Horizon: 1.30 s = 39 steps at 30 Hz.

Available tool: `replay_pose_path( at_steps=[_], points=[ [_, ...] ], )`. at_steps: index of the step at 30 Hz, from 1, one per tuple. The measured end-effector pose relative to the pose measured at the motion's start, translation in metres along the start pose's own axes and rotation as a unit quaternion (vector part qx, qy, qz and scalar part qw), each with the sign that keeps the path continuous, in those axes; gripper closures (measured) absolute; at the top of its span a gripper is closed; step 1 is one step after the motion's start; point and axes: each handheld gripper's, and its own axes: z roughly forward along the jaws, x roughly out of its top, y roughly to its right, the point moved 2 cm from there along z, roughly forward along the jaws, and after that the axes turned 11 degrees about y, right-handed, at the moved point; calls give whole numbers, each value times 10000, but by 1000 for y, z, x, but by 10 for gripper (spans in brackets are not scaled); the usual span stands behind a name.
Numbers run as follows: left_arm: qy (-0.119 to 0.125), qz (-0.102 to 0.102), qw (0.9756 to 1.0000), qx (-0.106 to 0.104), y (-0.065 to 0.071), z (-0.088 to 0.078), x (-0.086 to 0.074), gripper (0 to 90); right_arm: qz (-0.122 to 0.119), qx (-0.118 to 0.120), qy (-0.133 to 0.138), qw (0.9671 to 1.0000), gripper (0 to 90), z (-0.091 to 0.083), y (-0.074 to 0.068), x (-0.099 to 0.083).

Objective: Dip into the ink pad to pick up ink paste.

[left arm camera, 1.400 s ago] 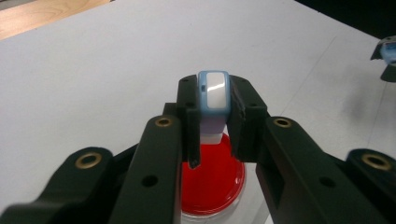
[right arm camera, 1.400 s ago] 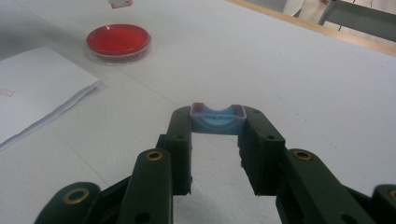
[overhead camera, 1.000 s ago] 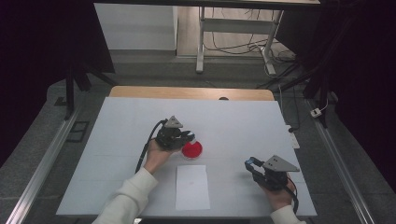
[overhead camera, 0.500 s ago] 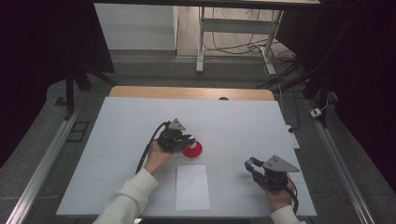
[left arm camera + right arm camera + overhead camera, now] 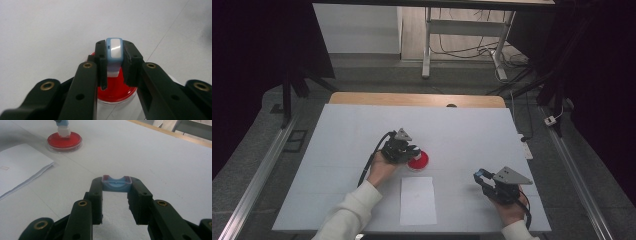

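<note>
The stamp (image 5: 412, 150) sits at the middle of the white table (image 5: 342, 150), clamped in my left gripper (image 5: 404, 149) and held over the red ink pad (image 5: 418, 160). From the high view I see a white sheet of paper (image 5: 417, 200) lying just near of the pad, toward the near edge. My right gripper (image 5: 482, 176) rests low at the near right of the table, well apart from the pad, with a small blue piece in its tips. The table's white top covers a wooden board (image 5: 417, 99) that shows along the far edge. Grey floor surrounds the table, with metal rails (image 5: 259, 175) running along both sides, and a metal stand (image 5: 462, 30) with loose cables (image 5: 462, 52) stands at the far end of the dim room.

In the left gripper view, the jaws are clamped on the stamp (image 5: 113, 51), a blue body with a white block beneath it. The white block hangs right over the ink pad (image 5: 117, 90); I cannot tell whether it touches the red.

In the right gripper view, the jaws are closed on a blue cap (image 5: 116, 183) with a curved hollow, held just above the table. Far off to the left I see the ink pad (image 5: 65, 141) with the stamp (image 5: 63, 130) on it, and the paper (image 5: 22, 165) at the left.
</note>
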Motion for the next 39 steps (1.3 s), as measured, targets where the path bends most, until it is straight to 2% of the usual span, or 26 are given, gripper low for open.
replay_pose_path(
  at_steps=[7,23,33,39],
  points=[
    [-81,23,10000,34,0,2,-2,754,12,-6,1,10000,656,0,0,0],
    [-62,58,9999,99,2,5,-2,755,-20,16,-39,10000,657,1,-1,0],
    [-172,89,9997,156,4,8,-3,757,-28,15,-44,10000,657,1,-1,0],
    [-193,68,9997,130,3,8,-3,757,-30,23,-45,10000,656,1,-2,0]
  ],
)
